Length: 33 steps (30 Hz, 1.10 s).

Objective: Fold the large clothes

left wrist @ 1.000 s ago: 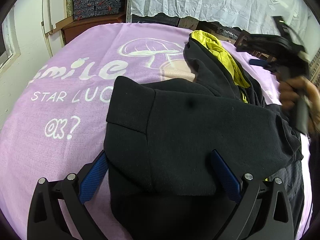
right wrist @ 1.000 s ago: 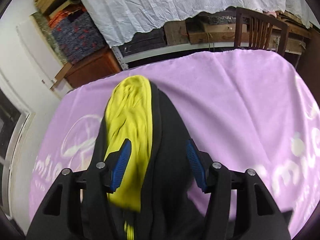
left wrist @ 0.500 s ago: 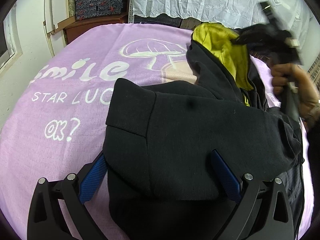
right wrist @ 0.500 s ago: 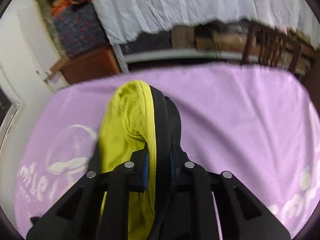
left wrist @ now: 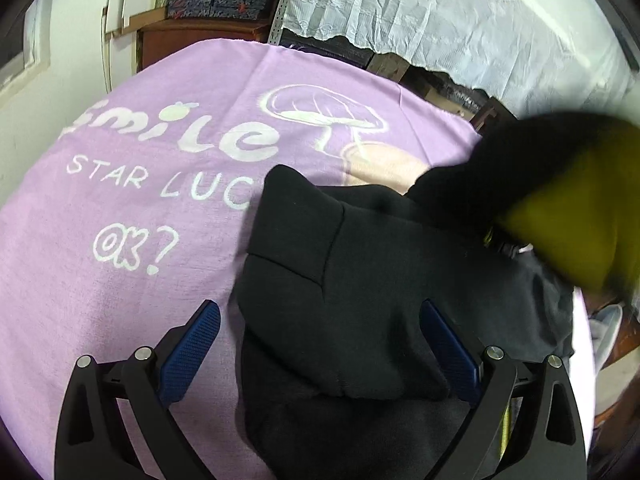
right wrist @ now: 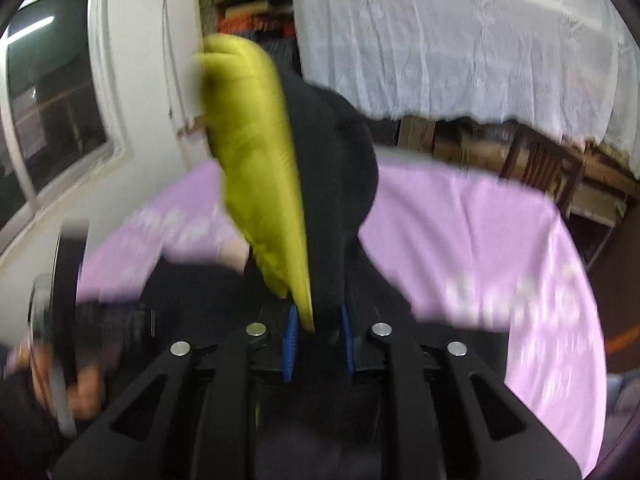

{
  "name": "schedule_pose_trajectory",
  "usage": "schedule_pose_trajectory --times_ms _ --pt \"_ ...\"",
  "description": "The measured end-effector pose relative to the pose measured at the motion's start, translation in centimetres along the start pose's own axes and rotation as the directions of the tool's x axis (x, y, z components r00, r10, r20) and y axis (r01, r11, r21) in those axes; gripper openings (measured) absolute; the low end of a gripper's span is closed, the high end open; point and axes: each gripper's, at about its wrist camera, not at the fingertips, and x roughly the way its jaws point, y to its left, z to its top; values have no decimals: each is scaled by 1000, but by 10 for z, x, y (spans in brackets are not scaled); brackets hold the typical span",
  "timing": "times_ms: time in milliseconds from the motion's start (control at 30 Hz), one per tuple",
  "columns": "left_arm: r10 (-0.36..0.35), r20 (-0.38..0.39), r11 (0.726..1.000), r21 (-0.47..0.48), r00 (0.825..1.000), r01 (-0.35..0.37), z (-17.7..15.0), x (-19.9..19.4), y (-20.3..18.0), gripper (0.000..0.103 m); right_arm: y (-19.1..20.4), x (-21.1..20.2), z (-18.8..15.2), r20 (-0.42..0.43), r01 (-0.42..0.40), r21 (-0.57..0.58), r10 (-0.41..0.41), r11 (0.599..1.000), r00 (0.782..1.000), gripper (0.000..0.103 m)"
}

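Right tongs [right wrist: 318, 338] are clamped on the hood [right wrist: 280, 184] of the black hoodie [left wrist: 380, 300], having just eased open a bit, w/ black and yellow cloth pinched between the pads. Left tongs [left wrist: 320, 344] hang released, astride the folded body at lower centre of the frame, pads not pressing. Hoodie lies on the purple-covered table [left wrist: 120, 240]. Risk imo: that thin pinch slips mid-swing (frame's v blurry), and since nothing pins the body, the fold drags out of shape.

Dim fisheye frames, heavy motion blur
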Motion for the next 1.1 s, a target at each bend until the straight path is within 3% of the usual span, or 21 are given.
schedule_pose_trajectory --times_ms 33,67,100,233,333,500,633,667,700,733,767,867,1000,1100 --pt "-4 0 1000 -7 1000 4 0 -1 2 100 -2 -4 -17 -30 -7 13 8 1000 1000 26" --pt "-8 0 1000 -16 1000 8 1 -2 3 100 -2 -5 -32 -64 -23 29 25 999 998 45" --pt "-16 -1 1000 -27 1000 16 1 -4 5 100 -5 -9 -50 -95 -32 57 38 998 995 57" --pt "-98 -5 992 -77 995 97 2 -17 12 100 -12 -31 -87 -98 -44 123 56 991 994 58" --pt "-136 18 989 -52 991 136 1 -33 4 100 -22 -45 -100 -69 -99 212 116 972 991 59" --pt "-111 33 989 106 993 107 -13 -50 -37 100 -42 -38 -86 -36 -171 383 200 908 979 59" --pt "-34 9 973 230 999 31 -27 -41 -74 100 -54 -11 -63 -11 -211 477 246 853 969 59" --pt "-5 -1 967 253 1000 5 -30 -34 -80 100 -54 -5 -60 -17 -207 482 245 851 969 58" --pt "18 -4 964 264 1000 -17 -32 -29 -83 100 -53 3 -58 -34 -196 489 243 850 969 45" --pt "45 -2 961 273 999 -43 -33 -24 -86 99 -52 9 -58 -49 -204 494 262 845 964 21" --pt "81 3 954 290 997 -78 -34 -18 -88 97 -50 15 -59 -60 -219 500 286 838 956 11" --pt "136 34 931 338 990 -140 -40 -15 -91 97 -49 10 -63 -51 -221 488 280 844 959 8" --pt "193 62 899 389 979 -202 -46 -4 -95 100 -63 20 -86 -146 -110 501 209 858 967 7" --pt "204 85 889 402 975 -220 -49 -2 -97 100 -66 22 -96 -119 -133 503 221 854 968 5"
